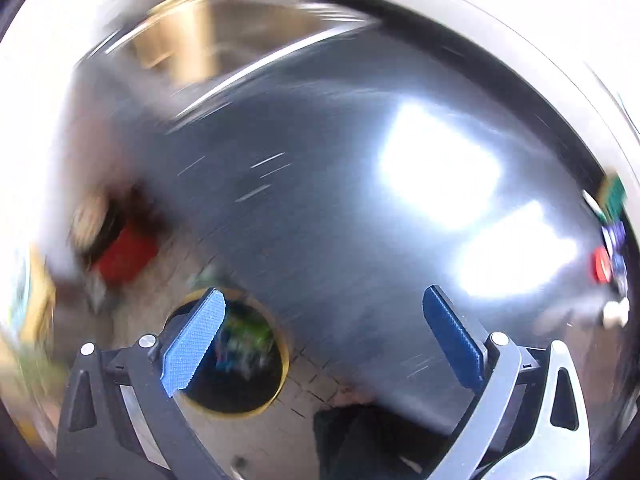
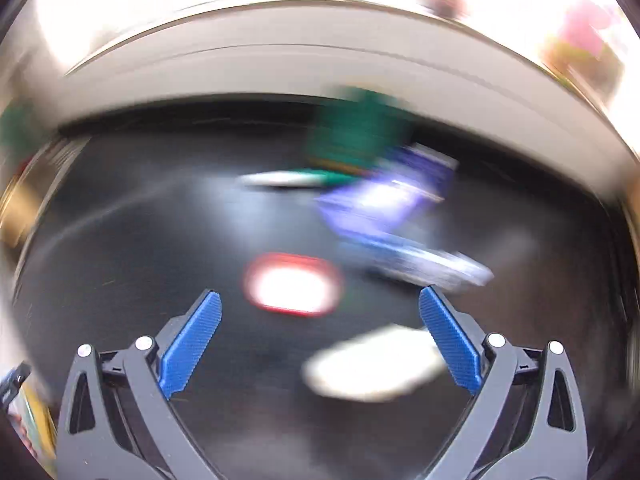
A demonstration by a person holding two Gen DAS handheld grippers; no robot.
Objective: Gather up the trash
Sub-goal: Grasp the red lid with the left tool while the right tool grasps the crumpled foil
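Both views are smeared by motion. My left gripper (image 1: pixel 324 300) stands wide open with nothing between its blue pads, high over a dark glossy table (image 1: pixel 320 160). Below its left finger is a round yellow-rimmed bin (image 1: pixel 276 384) on the floor, with colourful litter inside. My right gripper (image 2: pixel 320 304) is also wide open and empty, low over the same dark table (image 2: pixel 140 240). Ahead of it lie a red-rimmed lid (image 2: pixel 294 284), a white crumpled piece (image 2: pixel 372 368) by its right finger, a purple wrapper (image 2: pixel 384 200), a blue-and-silver wrapper (image 2: pixel 424 260) and a green packet (image 2: pixel 356 132).
In the left wrist view the same litter pile (image 1: pixel 608 248) sits at the table's far right edge. A red object (image 1: pixel 124 252) lies on the tiled floor left of the bin. A pale wall or ledge (image 2: pixel 320 68) runs behind the table.
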